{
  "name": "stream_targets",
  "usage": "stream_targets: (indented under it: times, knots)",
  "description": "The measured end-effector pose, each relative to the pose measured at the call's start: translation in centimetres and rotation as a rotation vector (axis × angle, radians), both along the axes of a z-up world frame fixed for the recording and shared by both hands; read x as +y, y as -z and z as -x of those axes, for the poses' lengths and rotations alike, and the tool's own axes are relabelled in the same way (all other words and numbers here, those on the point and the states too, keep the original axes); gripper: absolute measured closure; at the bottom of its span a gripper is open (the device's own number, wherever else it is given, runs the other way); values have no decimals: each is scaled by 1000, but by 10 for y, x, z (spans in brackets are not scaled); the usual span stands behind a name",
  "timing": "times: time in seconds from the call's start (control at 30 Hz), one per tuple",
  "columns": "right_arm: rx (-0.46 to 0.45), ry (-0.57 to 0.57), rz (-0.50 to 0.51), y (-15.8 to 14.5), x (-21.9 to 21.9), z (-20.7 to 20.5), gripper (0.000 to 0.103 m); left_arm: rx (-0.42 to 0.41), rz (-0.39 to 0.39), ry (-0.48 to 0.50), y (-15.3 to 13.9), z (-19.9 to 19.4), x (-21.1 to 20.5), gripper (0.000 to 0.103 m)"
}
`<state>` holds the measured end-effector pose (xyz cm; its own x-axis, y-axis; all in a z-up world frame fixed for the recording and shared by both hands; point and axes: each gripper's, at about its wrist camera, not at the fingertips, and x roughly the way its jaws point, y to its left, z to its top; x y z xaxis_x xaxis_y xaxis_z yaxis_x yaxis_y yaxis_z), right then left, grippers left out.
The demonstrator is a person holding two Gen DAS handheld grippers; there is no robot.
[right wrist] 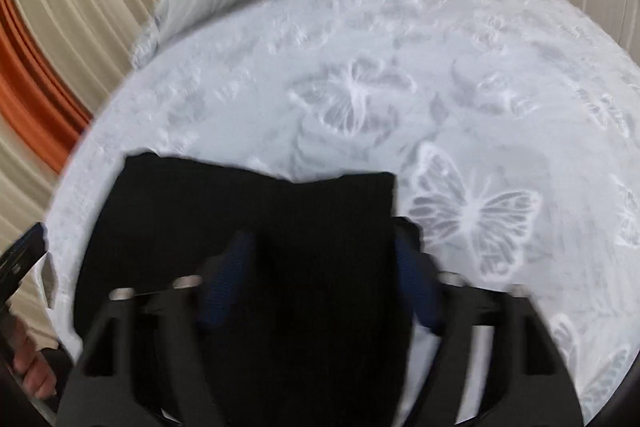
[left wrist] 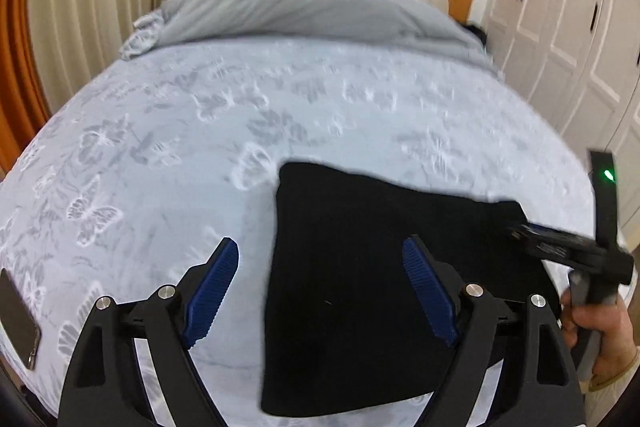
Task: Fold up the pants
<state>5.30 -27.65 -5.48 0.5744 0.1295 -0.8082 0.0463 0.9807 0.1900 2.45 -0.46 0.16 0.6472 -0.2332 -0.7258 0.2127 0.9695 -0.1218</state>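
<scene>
The pants [left wrist: 360, 287] lie folded on the bed [left wrist: 160, 147]. Left tongs [left wrist: 320, 291] released; right tongs [right wrist: 324, 283] unclenched, empty — press flat from 6 o'clock, squaring edges.

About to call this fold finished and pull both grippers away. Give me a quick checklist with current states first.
1. Pants folded into a compact block: ok.
2. Left gripper open, nothing held: ok.
3. Right gripper free of fabric: cannot tell, picture blurred.
4. Pants fully on the bedspread: near edge hidden, cannot tell.
5. Phone clear of the pants: ok.
</scene>
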Motion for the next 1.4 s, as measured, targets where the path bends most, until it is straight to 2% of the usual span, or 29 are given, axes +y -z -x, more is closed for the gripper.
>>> stream_targets:
  times: [0.07,0.17,0.2,0.23,0.27,0.3,0.33,0.37,0.4,0.43,0.5,0.6,0.63,0.7,0.73,0.77,0.8,0.9,0.93,0.97,1.03,1.07,1.13,1.23,1.3,1.4]
  knots:
    - [-57,-22,-45,-18,6,6,69,27,-25,9,10,-2,-5,21]
    - [-211,-82,19,-65,17,34,69,17,-77,3,17,-1,-7,21]
    - [-230,-74,27,-69,13,41,68,12,-85,1,18,1,-6,21]
    - [-226,-57,37,-65,8,41,65,12,-85,-1,19,1,-4,21]
    - [-165,-10,66,-45,-4,36,62,19,-84,-7,21,1,-3,18]
    - [-77,22,97,-23,-12,27,57,29,-83,-10,24,-1,-3,18]
    - [30,52,127,1,-18,19,56,46,-88,-13,29,-4,-3,18]
    - [1,85,34,6,-29,25,56,62,-94,-17,34,-7,-3,18]
    - [-10,95,-12,0,-32,29,55,76,-101,-19,38,-8,-4,18]
    - [-14,89,-15,-12,-31,35,55,85,-110,-21,41,-10,-5,18]
    - [-94,62,24,-37,-26,59,55,81,-116,-23,41,-7,-6,18]
    - [-173,2,37,-57,-12,96,55,67,-127,-17,39,-1,-8,17]
    - [-165,-29,33,-54,-6,99,57,66,-139,-16,41,0,-10,17]
    - [-11,-48,94,-23,0,87,62,68,-162,-13,45,2,-12,17]
    - [35,-40,111,-11,-1,85,61,73,-177,-14,48,3,-14,17]
    - [50,-32,90,-4,-5,83,61,77,-184,-13,51,3,-15,17]
    - [33,-23,66,-11,-5,85,61,81,-189,-11,52,4,-16,17]
    - [-99,-61,52,-52,5,108,60,74,-196,-6,51,8,-17,17]
    - [-113,-86,73,-55,10,115,60,70,-196,-5,50,10,-17,17]
    - [-91,-93,108,-51,14,114,59,68,-196,-3,50,11,-17,17]
    - [47,-103,202,-21,16,103,58,67,-204,4,51,14,-17,17]
    - [93,-112,211,-6,15,101,56,65,-213,10,52,15,-18,17]
    - [61,-87,175,-17,13,104,53,63,-220,16,52,18,-19,17]
    - [-69,-107,180,-51,26,123,52,56,-216,14,49,22,-16,17]
    - [-136,-161,101,-65,41,127,52,50,-220,0,46,25,-13,17]
    - [-170,-247,42,-69,73,118,52,-36,-206,-88,24,31,12,17]
